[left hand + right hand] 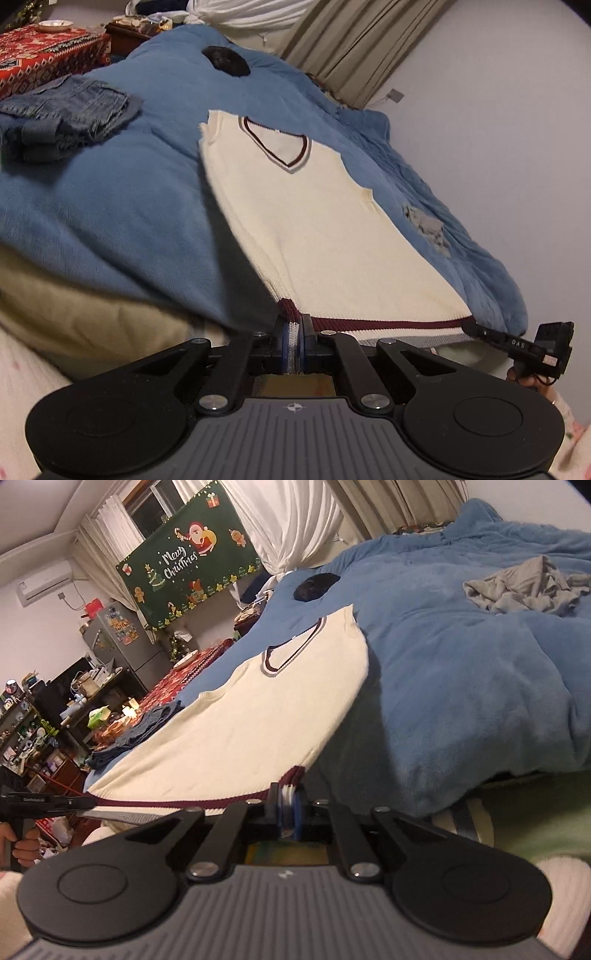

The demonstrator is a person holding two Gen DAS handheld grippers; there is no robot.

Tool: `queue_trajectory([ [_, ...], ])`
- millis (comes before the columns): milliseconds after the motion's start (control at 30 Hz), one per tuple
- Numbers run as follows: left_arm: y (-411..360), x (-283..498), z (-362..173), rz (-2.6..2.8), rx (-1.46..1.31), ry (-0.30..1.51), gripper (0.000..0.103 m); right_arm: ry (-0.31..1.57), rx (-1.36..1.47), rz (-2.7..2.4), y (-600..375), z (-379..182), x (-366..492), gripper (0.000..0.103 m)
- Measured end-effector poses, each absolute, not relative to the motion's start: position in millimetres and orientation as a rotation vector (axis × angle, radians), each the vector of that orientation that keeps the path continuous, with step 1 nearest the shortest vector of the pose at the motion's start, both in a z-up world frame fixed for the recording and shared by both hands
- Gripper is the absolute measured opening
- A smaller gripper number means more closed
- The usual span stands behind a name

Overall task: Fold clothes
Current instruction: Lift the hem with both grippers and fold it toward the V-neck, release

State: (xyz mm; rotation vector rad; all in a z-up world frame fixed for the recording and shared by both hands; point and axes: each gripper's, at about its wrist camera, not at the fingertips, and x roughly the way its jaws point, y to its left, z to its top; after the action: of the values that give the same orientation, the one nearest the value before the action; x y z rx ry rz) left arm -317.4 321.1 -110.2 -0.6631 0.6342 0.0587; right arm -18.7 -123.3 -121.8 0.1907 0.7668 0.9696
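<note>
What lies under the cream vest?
The cream vest rests on the blue fleece blanket, with its hem lifted by the left gripper and right gripper. Anything beneath its middle is covered.

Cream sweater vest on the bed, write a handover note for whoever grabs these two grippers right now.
Left gripper: shut on the cream vest at its left hem corner.
Right gripper: shut on the right hem corner.
Vest lies face up on the blue blanket, collar far, hem stretched between the grippers.
Denim piece sits folded on the left; grey garment is crumpled and unfolded.
Left: likely carry the hem toward the collar, then the grey one.
</note>
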Motion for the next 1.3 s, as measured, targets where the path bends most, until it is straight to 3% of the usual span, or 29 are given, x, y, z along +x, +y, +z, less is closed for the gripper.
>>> queue_trajectory([
  [267,306.6,-367.2,-98.8,0.05,-0.718,0.599,0.005,0.787,0.214,1.034,-167.1,-101.5,-66.7,0.006],
  [400,315.1,-353.0,-108.6,0.052,-0.754,0.6,0.005,0.78,0.259,1.021,-167.2,-97.5,-57.5,0.006],
  [700,364.6,-261.6,-92.8,0.038,-0.757,0.529,0.006,0.813,0.218,0.983,-86.5,-70.3,39.6,0.006],
  [1100,443.6,-131.3,-142.6,0.166,-0.825,0.689,0.007,0.955,0.204,0.846,38.9,-130.4,187.3,0.009],
  [1233,443.9,-123.2,-147.1,0.163,-0.788,0.711,0.012,0.967,0.201,0.861,52.8,-142.9,205.4,0.015],
  [1267,439.8,-123.7,-143.3,0.15,-0.746,0.711,0.012,0.965,0.201,0.873,54.8,-144.6,208.4,0.024],
  [1300,435.1,-124.5,-138.7,0.136,-0.698,0.709,0.015,0.957,0.204,0.886,55.4,-144.1,208.6,0.048],
])
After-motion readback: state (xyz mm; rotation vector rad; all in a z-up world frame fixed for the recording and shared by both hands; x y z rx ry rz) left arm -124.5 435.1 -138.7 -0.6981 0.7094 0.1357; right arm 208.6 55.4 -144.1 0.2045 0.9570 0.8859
